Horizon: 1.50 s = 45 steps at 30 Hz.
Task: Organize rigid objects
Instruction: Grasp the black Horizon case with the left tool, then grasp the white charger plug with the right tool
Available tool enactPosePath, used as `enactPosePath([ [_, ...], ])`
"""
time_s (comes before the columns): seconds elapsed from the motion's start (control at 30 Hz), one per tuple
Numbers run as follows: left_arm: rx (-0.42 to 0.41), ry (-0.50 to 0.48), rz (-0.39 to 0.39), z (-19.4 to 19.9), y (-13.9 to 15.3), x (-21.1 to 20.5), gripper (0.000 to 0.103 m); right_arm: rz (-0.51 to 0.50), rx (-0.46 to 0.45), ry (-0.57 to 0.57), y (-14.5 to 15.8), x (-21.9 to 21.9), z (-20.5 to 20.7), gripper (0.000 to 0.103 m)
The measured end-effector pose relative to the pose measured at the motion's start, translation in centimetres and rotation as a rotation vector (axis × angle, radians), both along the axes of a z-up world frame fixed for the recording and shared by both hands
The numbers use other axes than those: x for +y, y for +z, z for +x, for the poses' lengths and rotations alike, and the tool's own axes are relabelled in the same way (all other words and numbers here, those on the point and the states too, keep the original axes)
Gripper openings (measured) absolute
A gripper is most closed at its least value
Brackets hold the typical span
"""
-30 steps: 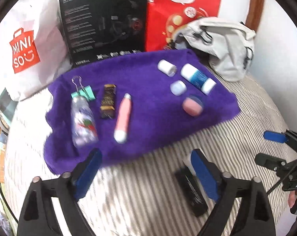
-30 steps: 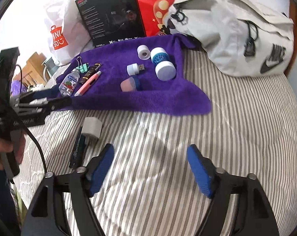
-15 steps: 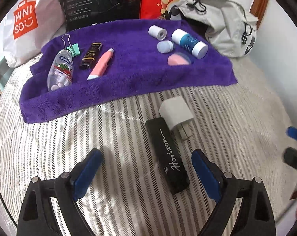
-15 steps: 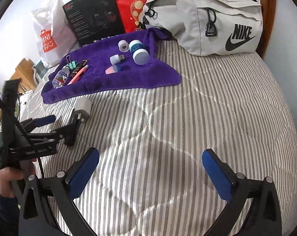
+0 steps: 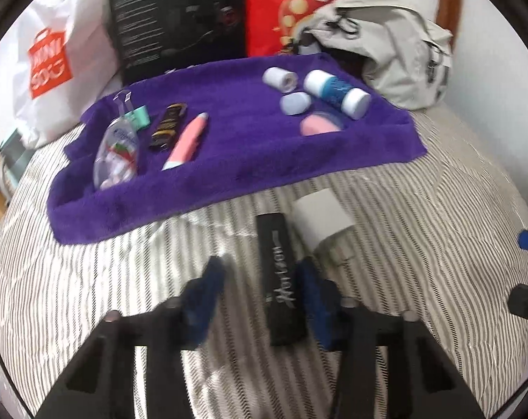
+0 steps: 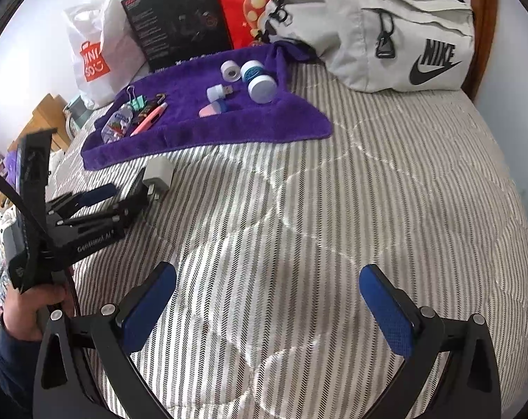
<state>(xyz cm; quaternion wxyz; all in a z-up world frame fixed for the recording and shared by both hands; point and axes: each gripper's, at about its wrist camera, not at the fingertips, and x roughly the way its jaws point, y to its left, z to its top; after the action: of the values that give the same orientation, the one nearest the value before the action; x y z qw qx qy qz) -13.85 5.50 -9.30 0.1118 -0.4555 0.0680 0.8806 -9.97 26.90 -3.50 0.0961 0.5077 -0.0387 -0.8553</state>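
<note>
The surface was a bed (image 6: 368, 209) under a quilted cover with fine grey and white stripes, set against a pale wall with a wooden headboard edge at the far right. At its head leaned a white shopping bag (image 5: 54, 63), a black box (image 5: 180, 17) and a red bag (image 5: 298, 3), with a light grey waist bag (image 6: 386, 45) lying beside them. A purple towel (image 5: 246, 160) was spread across the upper part of the bed. On its left part lay a small clear bottle (image 5: 118, 153), a green binder clip (image 5: 138, 115), a dark lighter (image 5: 167, 125) and a pink pen-shaped thing (image 5: 187, 139). On its right part lay a white roll (image 5: 279, 78), a blue-and-white tube (image 5: 337, 92), a small pale cap-like piece (image 5: 293, 103) and a pink round piece (image 5: 316, 125).

Just below the towel's edge, on the bare cover, lay a black stick (image 5: 281, 279) with white lettering, and a white charger plug (image 5: 321, 221) touching its right side.

The left hand-held gripper (image 5: 260, 300) pointed down at the black stick, its blurred blue pads either side of the stick's lower half and closing in; the right pad was at the stick's edge, the left pad still apart from it. The right hand-held gripper (image 6: 267, 309) hung spread wide over empty striped cover, well away from the towel, with nothing between its pads. A hand (image 6: 29, 310) in a dark sleeve held the left tool's handle at the left edge of the right view.
</note>
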Motion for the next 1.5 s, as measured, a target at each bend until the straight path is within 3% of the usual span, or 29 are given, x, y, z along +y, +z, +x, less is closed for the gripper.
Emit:
enactPosePath([
  [0.17,0.026,-0.022,0.055,0.0,0.0,-0.2,0.022,0.003,-0.017,0.017,-0.7,-1.1,-0.7,0.103],
  [0.33,0.003,-0.039,0.085,-0.3,0.1,-1.4,0.021,-0.017,-0.002,0.043,-0.8,-2.5,-1.6,0.103],
  [0.73,0.013,0.069,0.018,0.1,0.2,-8.8,0.021,0.027,0.044,0.119,-3.1,-9.9,-5.9,0.101],
  [0.87,0.009,0.081,0.009,0.3,0.3,-10.1,0.021,0.047,0.07,0.112,-3.8,-11.6,-6.8,0.094],
  [1.0,0.005,0.083,0.023,0.4,0.2,-10.6,0.021,0.082,0.118,0.09,-3.9,-12.7,-7.3,0.078],
  [1.23,0.002,0.083,0.032,0.3,0.2,-10.6,0.021,0.129,0.14,0.068,-3.9,-14.0,-7.9,0.065],
  [1.37,0.003,0.083,0.039,0.3,0.2,-10.7,0.021,0.12,0.148,0.086,-3.8,-14.0,-7.8,0.046],
  [1.43,0.0,0.08,0.04,0.3,0.2,-10.7,0.021,0.115,0.145,0.106,-3.7,-13.8,-7.8,0.03],
  [1.5,-0.006,0.077,0.047,0.3,0.3,-10.7,0.021,0.102,0.132,0.126,-3.6,-13.3,-7.8,0.026],
])
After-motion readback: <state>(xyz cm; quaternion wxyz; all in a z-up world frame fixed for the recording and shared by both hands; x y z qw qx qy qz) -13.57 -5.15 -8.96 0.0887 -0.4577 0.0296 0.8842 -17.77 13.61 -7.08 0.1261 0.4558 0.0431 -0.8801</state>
